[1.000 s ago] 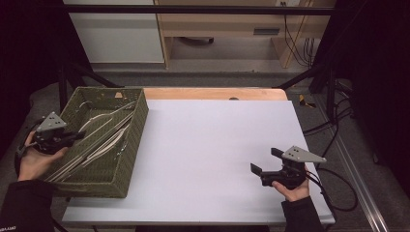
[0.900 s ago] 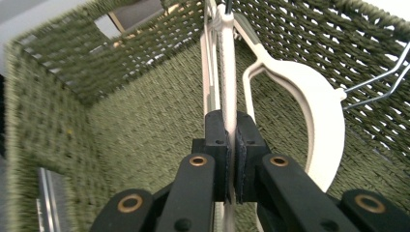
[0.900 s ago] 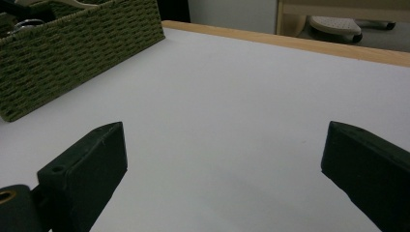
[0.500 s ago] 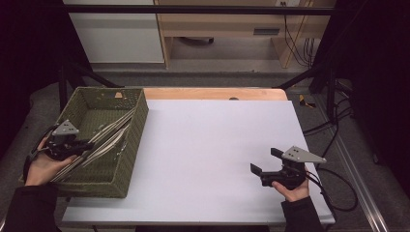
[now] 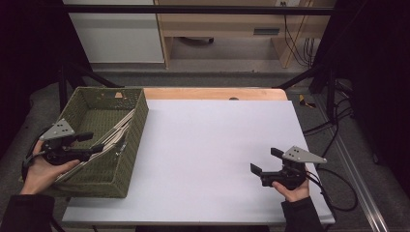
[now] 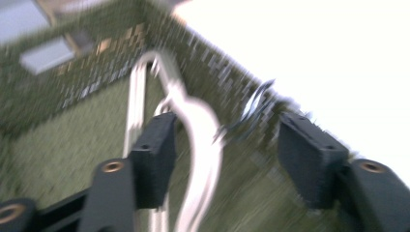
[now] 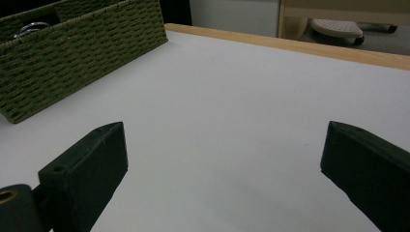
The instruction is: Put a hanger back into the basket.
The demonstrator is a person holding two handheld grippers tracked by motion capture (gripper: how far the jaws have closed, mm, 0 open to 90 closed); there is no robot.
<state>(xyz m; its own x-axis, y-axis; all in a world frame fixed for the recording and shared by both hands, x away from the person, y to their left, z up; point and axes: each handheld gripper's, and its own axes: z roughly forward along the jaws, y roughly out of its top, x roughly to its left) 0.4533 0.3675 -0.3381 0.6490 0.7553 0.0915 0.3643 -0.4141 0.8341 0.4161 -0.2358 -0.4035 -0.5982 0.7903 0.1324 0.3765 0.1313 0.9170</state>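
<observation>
A green woven basket [image 5: 138,121] stands at the table's left end and holds several long white pieces [image 5: 115,131] leaning against its right wall. My left gripper [image 5: 95,143] is open inside the basket, at the near ends of those pieces. The left gripper view is blurred: a curved white piece [image 6: 200,145] runs up between the jaws of my left gripper [image 6: 232,154], close to the left jaw, and a metal hook [image 6: 256,99] lies beyond it. I cannot tell if the jaws touch it. My right gripper [image 5: 265,160] rests open low over the white table [image 5: 212,145] at the right, empty.
The basket [image 7: 72,58] lies far off to the left in the right gripper view, with bare white table [image 7: 227,96] between. A wooden strip [image 5: 212,93] edges the table's far side. Cables [image 5: 333,183] trail off the right edge.
My left gripper has moved right from the basket's left rim to over the white pieces inside it. The right gripper has stayed still.
</observation>
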